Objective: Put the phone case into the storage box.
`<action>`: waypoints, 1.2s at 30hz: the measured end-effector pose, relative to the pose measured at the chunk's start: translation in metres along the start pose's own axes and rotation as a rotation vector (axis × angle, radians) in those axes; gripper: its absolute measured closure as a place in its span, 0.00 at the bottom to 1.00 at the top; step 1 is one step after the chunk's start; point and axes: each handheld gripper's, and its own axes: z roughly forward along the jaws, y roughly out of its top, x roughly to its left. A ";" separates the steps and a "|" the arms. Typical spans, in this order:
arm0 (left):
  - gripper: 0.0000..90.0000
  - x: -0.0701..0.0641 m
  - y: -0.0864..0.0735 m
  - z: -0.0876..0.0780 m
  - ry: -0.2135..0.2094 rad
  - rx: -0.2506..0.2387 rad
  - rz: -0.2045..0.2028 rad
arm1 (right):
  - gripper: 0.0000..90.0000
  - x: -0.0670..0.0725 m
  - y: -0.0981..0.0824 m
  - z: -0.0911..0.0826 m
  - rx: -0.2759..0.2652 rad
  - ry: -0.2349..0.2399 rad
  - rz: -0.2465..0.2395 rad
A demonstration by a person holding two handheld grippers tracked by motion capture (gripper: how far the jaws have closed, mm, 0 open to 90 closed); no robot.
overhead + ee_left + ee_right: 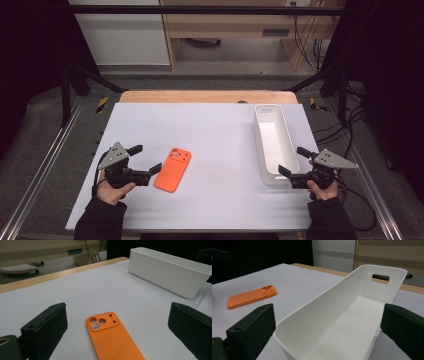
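Note:
An orange phone case (pixel 173 169) lies flat on the white table top, camera cutouts toward the far side. My left gripper (pixel 146 158) stands open just left of it, its jaws wide on either side of the case's near end (pixel 112 337) without touching it. A long white bin (pixel 259 145) stands empty at the right. My right gripper (pixel 293 160) is open at the bin's near end, and its jaws straddle the bin's end wall (pixel 337 302). The case (pixel 249 297) also lies off to the left in the right gripper view.
The white sheet (pixel 220 125) covers the table, with a wooden edge (pixel 207 96) along the far side. The bin (pixel 170 275) has a handle slot (pixel 380 278) in its far end. Black frame legs and cables stand beyond the table.

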 end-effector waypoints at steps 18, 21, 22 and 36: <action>0.02 -0.010 0.015 0.011 0.013 0.045 0.005 | 0.00 0.000 0.000 -0.001 -0.005 -0.004 0.001; 0.02 -0.011 0.018 0.013 0.018 0.049 0.002 | 0.00 0.000 0.001 -0.001 -0.007 -0.002 0.003; 0.02 -0.012 0.021 0.014 0.018 0.051 0.002 | 0.01 0.000 0.001 -0.001 -0.009 -0.005 0.000; 0.01 -0.014 0.029 0.030 0.015 0.087 0.016 | 0.00 0.001 0.000 -0.001 -0.005 -0.003 0.000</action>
